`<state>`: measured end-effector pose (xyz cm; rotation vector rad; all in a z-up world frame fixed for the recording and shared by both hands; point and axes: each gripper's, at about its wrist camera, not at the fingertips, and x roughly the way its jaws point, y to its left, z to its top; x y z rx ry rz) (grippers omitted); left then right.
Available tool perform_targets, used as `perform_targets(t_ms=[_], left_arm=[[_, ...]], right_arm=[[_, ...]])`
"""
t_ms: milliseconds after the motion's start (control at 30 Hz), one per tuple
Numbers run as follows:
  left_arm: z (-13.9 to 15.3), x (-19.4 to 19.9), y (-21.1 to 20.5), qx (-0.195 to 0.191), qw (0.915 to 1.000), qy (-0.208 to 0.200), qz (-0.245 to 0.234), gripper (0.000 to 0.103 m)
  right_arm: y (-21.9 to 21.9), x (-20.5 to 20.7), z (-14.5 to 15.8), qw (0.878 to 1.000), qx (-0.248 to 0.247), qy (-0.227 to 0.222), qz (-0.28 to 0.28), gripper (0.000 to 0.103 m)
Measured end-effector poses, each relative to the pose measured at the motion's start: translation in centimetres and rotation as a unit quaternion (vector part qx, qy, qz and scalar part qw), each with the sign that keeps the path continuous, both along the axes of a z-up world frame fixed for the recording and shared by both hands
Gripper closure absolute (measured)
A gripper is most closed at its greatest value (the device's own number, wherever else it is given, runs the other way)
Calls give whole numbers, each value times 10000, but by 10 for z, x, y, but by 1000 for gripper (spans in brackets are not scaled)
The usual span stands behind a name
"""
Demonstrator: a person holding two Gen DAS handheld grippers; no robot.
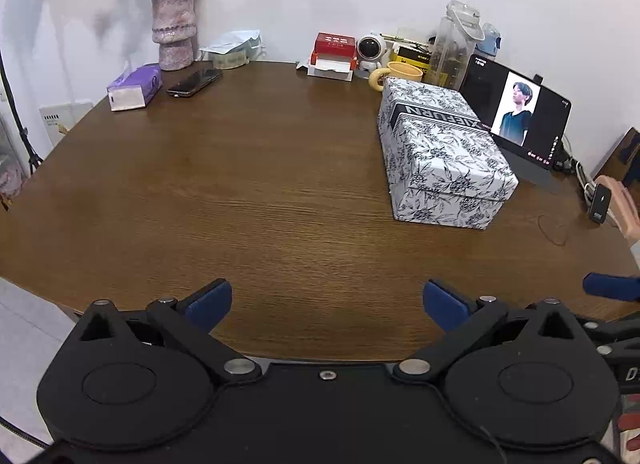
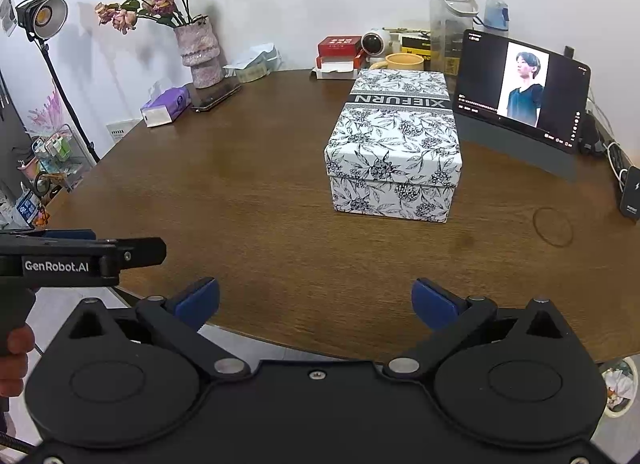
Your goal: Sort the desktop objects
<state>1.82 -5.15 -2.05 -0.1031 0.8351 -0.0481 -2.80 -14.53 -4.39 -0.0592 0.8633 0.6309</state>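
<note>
The floral box point(image 2: 394, 144), white with dark leaf print and a black band reading XIEFURN across its lid, sits closed on the brown wooden desk point(image 2: 248, 200), toward the desk's right half. Both claws are held at the desk's near edge, well apart from the box. The left claw point(image 1: 328, 302) has its blue pads spread wide with nothing between them, over bare wood. The right claw point(image 2: 316, 300) is likewise spread wide and holds nothing; the box lies ahead of it and slightly right. In the right wrist view the left tool's black body, marked GenRobot.AI, shows at the left edge with a hand point(image 2: 14, 360) gripping its handle.

Just behind the box stands a yellow mug point(image 2: 402, 61), and beside that a small white astronaut figure point(image 2: 376, 41) and a red and white carton point(image 2: 338, 51). Behind the box to its right are a clear water bottle point(image 2: 450, 20) and a propped tablet point(image 2: 520, 90) with a lit screen showing a person. Farther right of the box, cables and a black charger point(image 2: 631, 192) lie at the desk's edge, and a thin ring point(image 2: 554, 227) rests on the wood near the box's right front corner.

Well left of the box, along the back of the desk, stand a mottled vase of faded roses point(image 2: 200, 52), a black phone point(image 1: 195, 81) lying flat, and a purple tissue pack point(image 1: 134, 87). The wood between the claws and the box is open.
</note>
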Motion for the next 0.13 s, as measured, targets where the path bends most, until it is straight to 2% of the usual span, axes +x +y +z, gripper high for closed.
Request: perform_targets(t_ms=[133], left_arm=[[0, 0, -1, -44, 10000, 8, -31, 1]], right_arm=[[0, 0, -1, 10000, -10, -2, 9, 0]])
